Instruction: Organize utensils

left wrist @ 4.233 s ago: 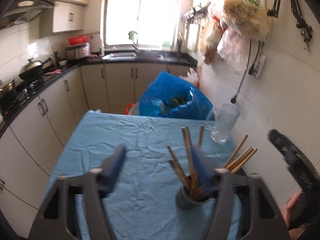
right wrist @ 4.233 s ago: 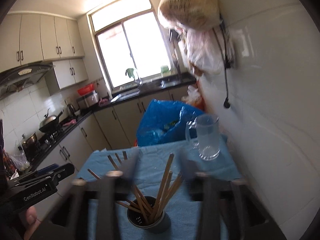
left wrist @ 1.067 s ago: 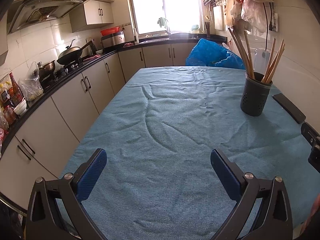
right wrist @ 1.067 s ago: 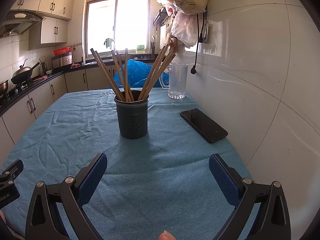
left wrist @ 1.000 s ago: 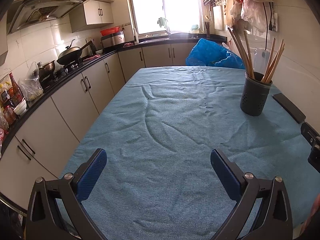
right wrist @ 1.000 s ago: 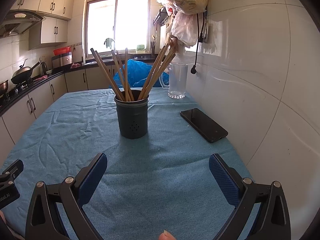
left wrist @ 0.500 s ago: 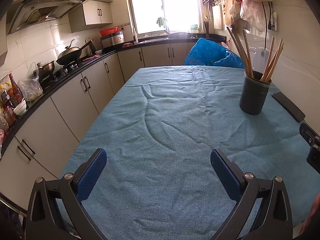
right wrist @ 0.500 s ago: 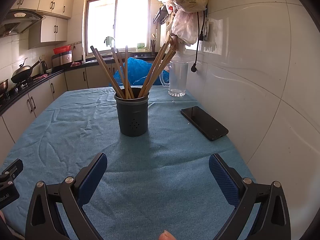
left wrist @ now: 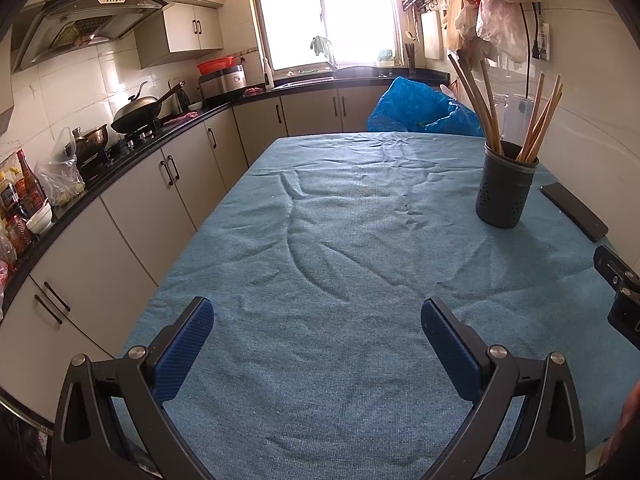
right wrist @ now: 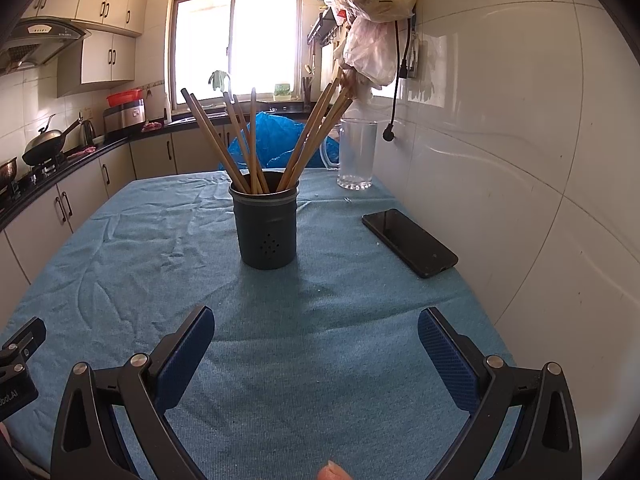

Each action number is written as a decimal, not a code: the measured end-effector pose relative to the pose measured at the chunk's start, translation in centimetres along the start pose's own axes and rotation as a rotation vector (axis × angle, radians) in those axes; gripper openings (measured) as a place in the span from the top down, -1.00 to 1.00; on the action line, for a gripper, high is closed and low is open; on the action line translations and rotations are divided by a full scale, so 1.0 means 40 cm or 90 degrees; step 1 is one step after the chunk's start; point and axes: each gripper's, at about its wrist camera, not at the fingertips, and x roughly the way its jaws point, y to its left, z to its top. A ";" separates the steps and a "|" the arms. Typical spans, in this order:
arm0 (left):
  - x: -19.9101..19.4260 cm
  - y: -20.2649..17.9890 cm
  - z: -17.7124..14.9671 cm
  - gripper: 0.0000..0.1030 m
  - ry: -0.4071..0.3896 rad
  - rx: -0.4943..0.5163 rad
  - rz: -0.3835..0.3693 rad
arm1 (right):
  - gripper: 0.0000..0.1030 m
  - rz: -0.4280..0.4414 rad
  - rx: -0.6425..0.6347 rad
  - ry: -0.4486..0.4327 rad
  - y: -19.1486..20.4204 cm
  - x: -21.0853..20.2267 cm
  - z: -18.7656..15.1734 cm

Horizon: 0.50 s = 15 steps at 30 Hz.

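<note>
My left gripper [left wrist: 316, 334] hangs wide apart and empty over the near left of the tabletop [left wrist: 320, 240]. The dark holder [right wrist: 266, 224] stands upright toward the far right edge, chopsticks [right wrist: 256, 144] fanned inside, so sorting looks finished; phone [right wrist: 408, 242] and glass [right wrist: 357, 154] sit beside the wall. My right gripper [right wrist: 316, 338], jaws spread, grips nothing, facing the holder.

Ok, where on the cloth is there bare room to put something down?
Bare cloth runs along the cabinet side, left of the chopstick holder, and in front of both open claws, left and right. The wall side is crowded: phone beside the holder, glass jug behind it.
</note>
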 end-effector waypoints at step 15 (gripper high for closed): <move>-0.004 -0.001 0.001 -1.00 0.000 -0.001 0.004 | -1.00 0.004 0.003 0.012 -0.006 0.011 -0.003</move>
